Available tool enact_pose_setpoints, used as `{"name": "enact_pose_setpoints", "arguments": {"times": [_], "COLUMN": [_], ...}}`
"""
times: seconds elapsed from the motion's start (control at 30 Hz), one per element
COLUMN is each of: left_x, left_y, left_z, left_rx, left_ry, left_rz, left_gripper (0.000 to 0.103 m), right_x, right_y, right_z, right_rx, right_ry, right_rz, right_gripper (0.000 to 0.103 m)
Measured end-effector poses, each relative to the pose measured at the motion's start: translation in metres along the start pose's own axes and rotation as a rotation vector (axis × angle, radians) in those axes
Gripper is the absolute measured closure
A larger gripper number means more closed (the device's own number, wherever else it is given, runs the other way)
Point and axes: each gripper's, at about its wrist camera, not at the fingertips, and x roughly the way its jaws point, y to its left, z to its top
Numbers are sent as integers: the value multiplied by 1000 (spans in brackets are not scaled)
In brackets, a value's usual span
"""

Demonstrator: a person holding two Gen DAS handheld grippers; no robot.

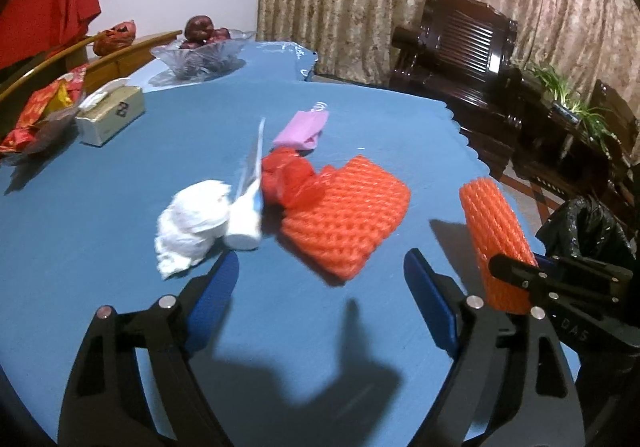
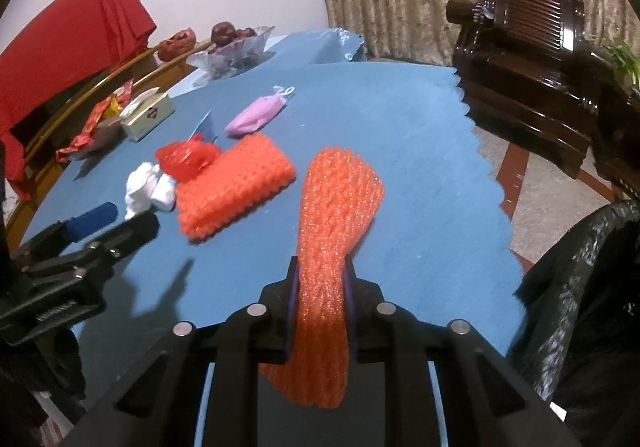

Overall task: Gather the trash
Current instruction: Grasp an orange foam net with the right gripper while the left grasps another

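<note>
Left to right on the blue table (image 1: 120, 175): a crumpled white tissue (image 1: 190, 225) touching a white tube (image 1: 246, 219), a crinkled red plastic bag (image 1: 286, 179) and a flat orange foam net (image 1: 346, 213), all light, soft litter that should squash in a grip and is best taken across its bulk (the tube, which looks stiffer, across its body). The left gripper (image 1: 320, 287) hovers just short of this cluster with jaws wide and nothing between them. Further right, the right gripper (image 2: 320, 309) is clamped on the waist of a second orange foam net (image 2: 338, 207), visibly pinched, beside the black bin bag (image 2: 588, 299).
</note>
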Motion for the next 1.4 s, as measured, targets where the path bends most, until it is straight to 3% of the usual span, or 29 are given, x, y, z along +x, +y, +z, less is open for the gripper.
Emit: {"name": "enact_pose_setpoints", "arguments": {"times": [0.17,0.37,0.5,0.73,1.4], "left_x": [17,35,44,35,-32], "left_y": [-8,-12,-16,-24,-37], "left_z": [5,9,5,3,-2], "left_rx": [-2,2,7,34,43], "left_ry": [13,47,81,65,-10], "left_rz": [3,31,13,1,-41], "left_gripper": [22,30,51,75,84], "right_x": [4,8,8,7,-36], "right_y": [-5,-9,-10,-9,-8], "right_z": [6,6,6,6,7], "right_rx": [6,10,12,13,14], "right_ry": [-9,-7,-7,-8,-68], "right_rz": [0,5,7,9,9], "right_gripper": [83,83,83,83,83]}}
